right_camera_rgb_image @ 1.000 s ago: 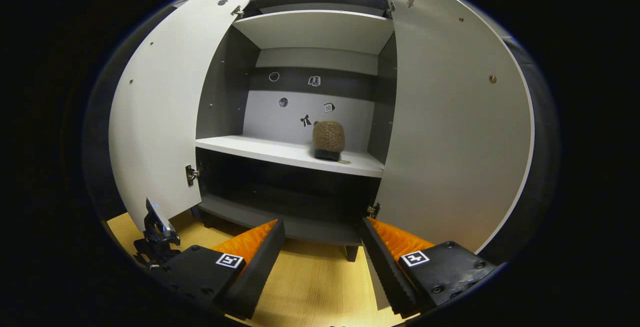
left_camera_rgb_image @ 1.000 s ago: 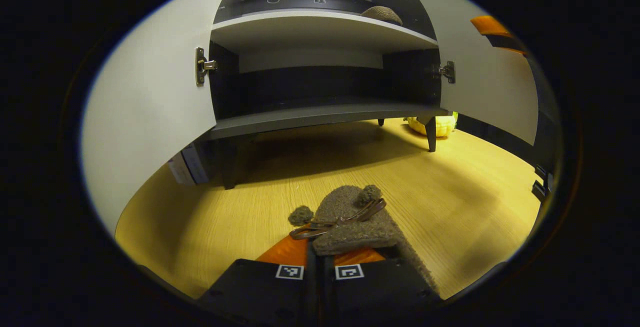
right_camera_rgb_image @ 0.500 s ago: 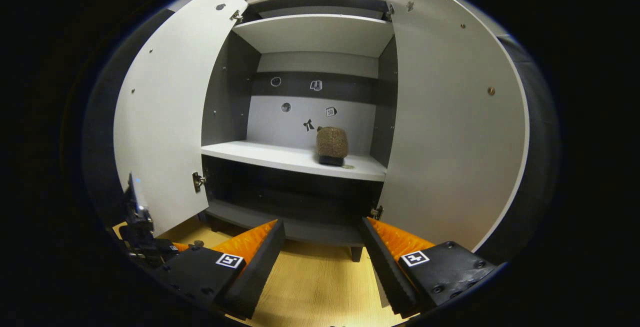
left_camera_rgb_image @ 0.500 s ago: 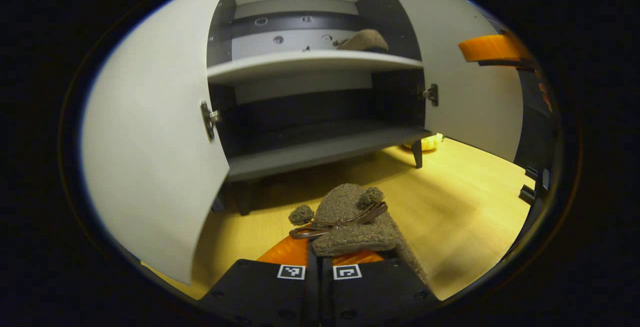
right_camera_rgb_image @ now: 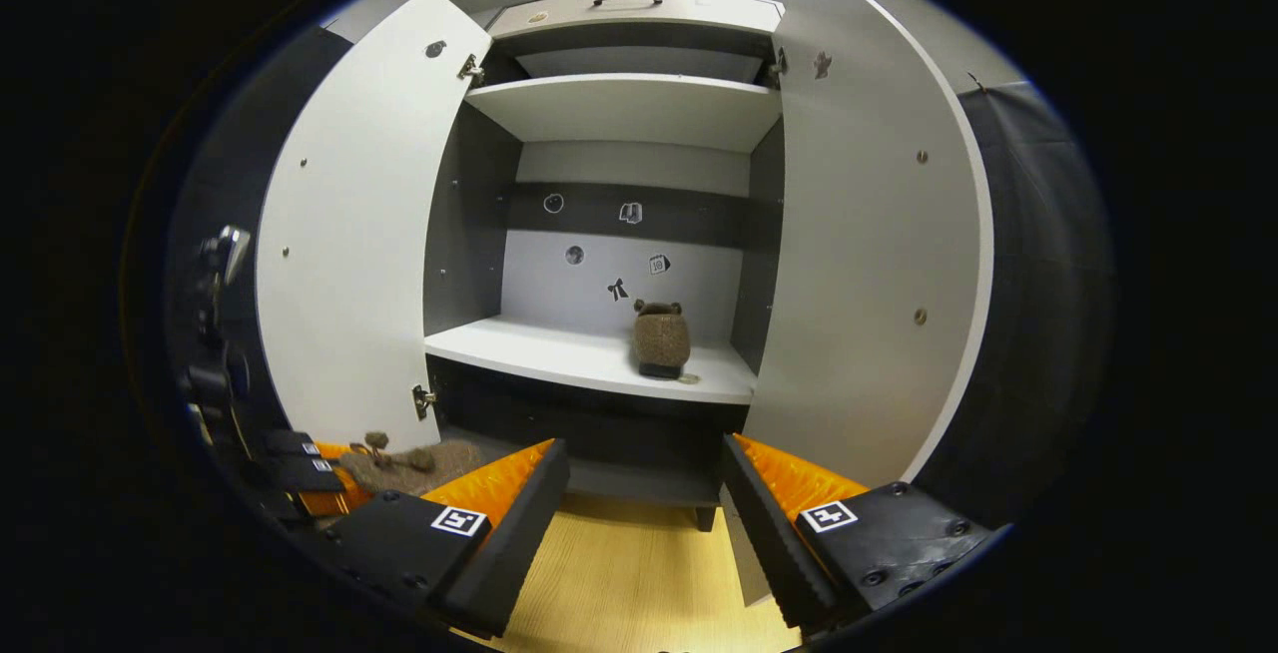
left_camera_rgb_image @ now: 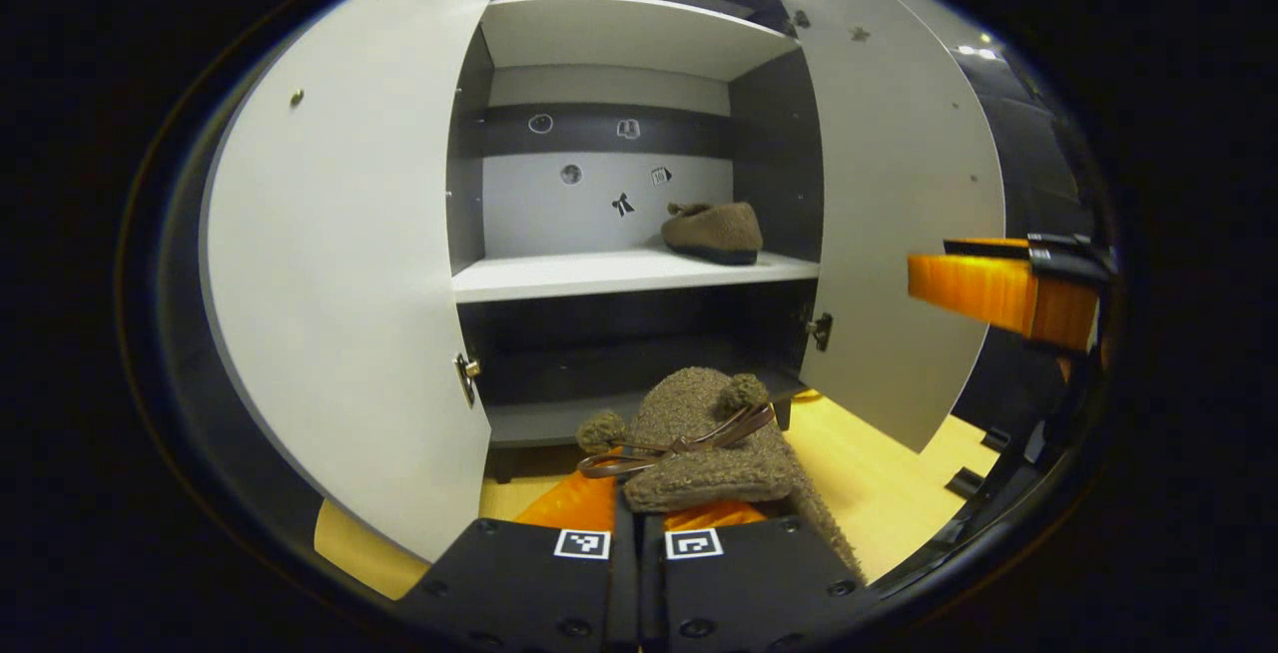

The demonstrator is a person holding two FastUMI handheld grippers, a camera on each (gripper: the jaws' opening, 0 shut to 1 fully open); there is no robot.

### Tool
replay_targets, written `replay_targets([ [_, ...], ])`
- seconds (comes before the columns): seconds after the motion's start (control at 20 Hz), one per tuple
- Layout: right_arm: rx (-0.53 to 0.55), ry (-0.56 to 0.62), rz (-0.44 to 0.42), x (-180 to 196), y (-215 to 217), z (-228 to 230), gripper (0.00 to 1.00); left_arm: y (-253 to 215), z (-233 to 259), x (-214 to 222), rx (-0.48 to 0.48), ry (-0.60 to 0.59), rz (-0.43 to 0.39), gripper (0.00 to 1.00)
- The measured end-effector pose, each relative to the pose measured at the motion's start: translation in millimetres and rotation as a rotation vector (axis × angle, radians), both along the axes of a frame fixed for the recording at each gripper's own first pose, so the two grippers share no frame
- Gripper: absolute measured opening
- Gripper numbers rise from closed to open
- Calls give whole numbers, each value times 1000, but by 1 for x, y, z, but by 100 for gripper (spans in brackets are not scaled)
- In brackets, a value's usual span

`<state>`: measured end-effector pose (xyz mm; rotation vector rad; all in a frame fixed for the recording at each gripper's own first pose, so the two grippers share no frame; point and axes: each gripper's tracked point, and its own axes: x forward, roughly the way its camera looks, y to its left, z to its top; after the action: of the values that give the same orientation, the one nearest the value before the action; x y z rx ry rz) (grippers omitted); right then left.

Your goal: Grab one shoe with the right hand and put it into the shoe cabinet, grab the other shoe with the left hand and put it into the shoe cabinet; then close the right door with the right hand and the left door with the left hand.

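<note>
A brown fuzzy shoe [left_camera_rgb_image: 699, 438] with pompoms and a brown lace sits between the fingers of my left gripper [left_camera_rgb_image: 639, 508], which is shut on it in front of the open shoe cabinet [left_camera_rgb_image: 629, 274]. The other brown shoe [left_camera_rgb_image: 714, 231] rests on the right side of the white middle shelf [left_camera_rgb_image: 559, 277]; in the right gripper view that shoe [right_camera_rgb_image: 660, 338] stands on the shelf [right_camera_rgb_image: 559, 353]. My right gripper [right_camera_rgb_image: 644, 513] is open and holds nothing, facing the cabinet. At lower left of that view, the left gripper [right_camera_rgb_image: 300, 473] carries its shoe [right_camera_rgb_image: 414, 463].
Both white doors [left_camera_rgb_image: 339, 314] [left_camera_rgb_image: 899, 234] stand wide open. The dark bottom shelf [left_camera_rgb_image: 559, 418] lies below the white one. Wooden floor [right_camera_rgb_image: 639, 583] runs under the cabinet, which stands on short legs. The right gripper's finger [left_camera_rgb_image: 988, 289] shows at the right edge of the left gripper view.
My left gripper has risen with its shoe, so the middle shelf now sits at eye level. The right gripper has drawn back a little from the cabinet, still open.
</note>
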<state>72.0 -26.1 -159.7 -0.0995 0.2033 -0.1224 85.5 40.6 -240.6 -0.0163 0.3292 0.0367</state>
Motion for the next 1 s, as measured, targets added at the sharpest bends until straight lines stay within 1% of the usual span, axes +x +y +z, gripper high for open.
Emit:
replay_targets([
  [0.25,16,-14,-1,-4,6,20,98,15,75,28,37,-69,11,6],
  [0.45,19,-17,41,7,11,31,98,24,123,76,47,-141,36,6],
  [0.5,19,-27,51,11,12,36,100,25,130,90,49,-155,39,6],
  [0.55,20,-35,65,16,13,39,98,27,139,104,49,-164,41,6],
  [0.65,31,-39,94,28,14,41,98,29,154,133,56,-173,41,6],
  [0.8,66,-48,151,48,15,46,98,44,167,173,85,-176,91,6],
  [1.0,85,-60,242,76,14,50,98,67,171,224,83,-161,156,5],
])
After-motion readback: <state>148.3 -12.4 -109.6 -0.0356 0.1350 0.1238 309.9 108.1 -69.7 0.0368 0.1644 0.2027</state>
